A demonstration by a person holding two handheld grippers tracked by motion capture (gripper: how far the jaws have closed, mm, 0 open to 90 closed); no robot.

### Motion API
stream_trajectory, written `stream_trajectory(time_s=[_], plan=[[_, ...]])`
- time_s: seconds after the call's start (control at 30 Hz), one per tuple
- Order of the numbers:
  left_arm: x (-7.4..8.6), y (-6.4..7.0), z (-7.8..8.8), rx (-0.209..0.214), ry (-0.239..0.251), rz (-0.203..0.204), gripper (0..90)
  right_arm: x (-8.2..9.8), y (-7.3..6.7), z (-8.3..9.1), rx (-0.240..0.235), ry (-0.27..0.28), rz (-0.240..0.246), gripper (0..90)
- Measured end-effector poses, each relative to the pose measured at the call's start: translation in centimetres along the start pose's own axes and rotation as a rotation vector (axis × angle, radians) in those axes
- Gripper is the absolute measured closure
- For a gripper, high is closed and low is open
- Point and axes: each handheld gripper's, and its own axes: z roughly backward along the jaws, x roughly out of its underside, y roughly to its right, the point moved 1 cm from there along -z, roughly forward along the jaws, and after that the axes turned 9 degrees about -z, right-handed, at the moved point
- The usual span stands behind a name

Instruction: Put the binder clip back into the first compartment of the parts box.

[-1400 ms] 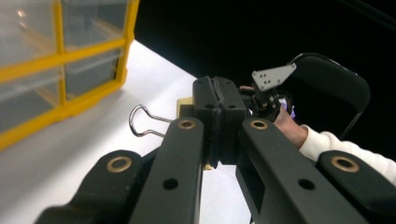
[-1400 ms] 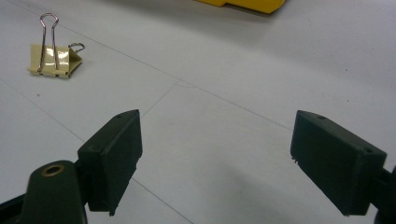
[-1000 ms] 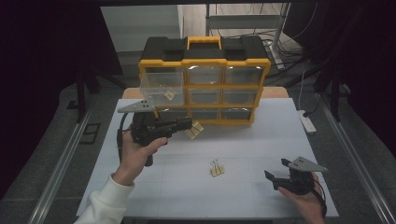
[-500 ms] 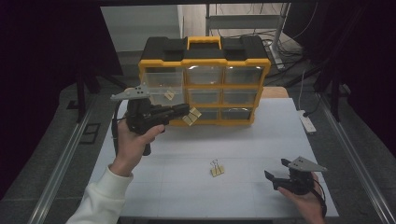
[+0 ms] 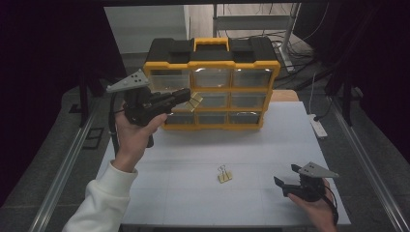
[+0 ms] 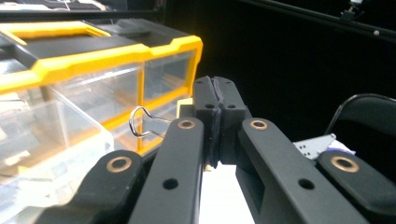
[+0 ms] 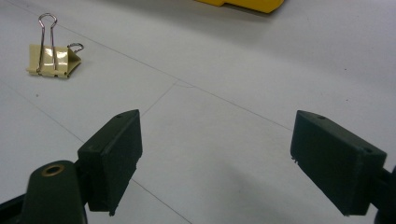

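1. The high view is dim at its edges; the white table [image 5: 203, 159] is evenly lit from above, and the surroundings fall to near black.
2. Shadows on the table are soft and faint.
3. In the left gripper view the clear drawers [image 6: 56, 135] are blurred and glary.
4. The right gripper view is bright, its far edge soft.

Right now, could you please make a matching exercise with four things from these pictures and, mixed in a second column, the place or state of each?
Things:
1. left gripper
2. right gripper
3. binder clip on the table
4. drawer organizer

Places or states:
A. lies alone on the white table
B. stands at the far edge, yellow frame, clear drawers
C. raised, shut on a gold clip
D. low near the table, jaws open

Pairs: 1-C, 2-D, 3-A, 4-B
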Motion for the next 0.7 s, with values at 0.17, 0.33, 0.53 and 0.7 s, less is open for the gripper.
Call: stream_trajectory(time_s=[0.17,0.33,0.53,0.7], plan=[[-0.8,-1.0,0.3,-0.028,0.009,0.014,89.3,0.0,0.0,0.0,0.0,0.0,0.0,17.2],[-0.9,-2.1,0.8,-0.041,0.024,0.041,89.3,0.0,0.1,0.0,0.001,-0.001,0.002,17.1],[-1.0,-4.3,1.6,-0.112,0.036,0.069,89.3,0.0,0.1,0.0,-0.004,0.0,-0.003,17.1],[-0.9,-5.7,1.5,-0.154,0.043,0.081,89.3,0.0,0.1,0.0,-0.007,0.0,-0.003,17.1]])
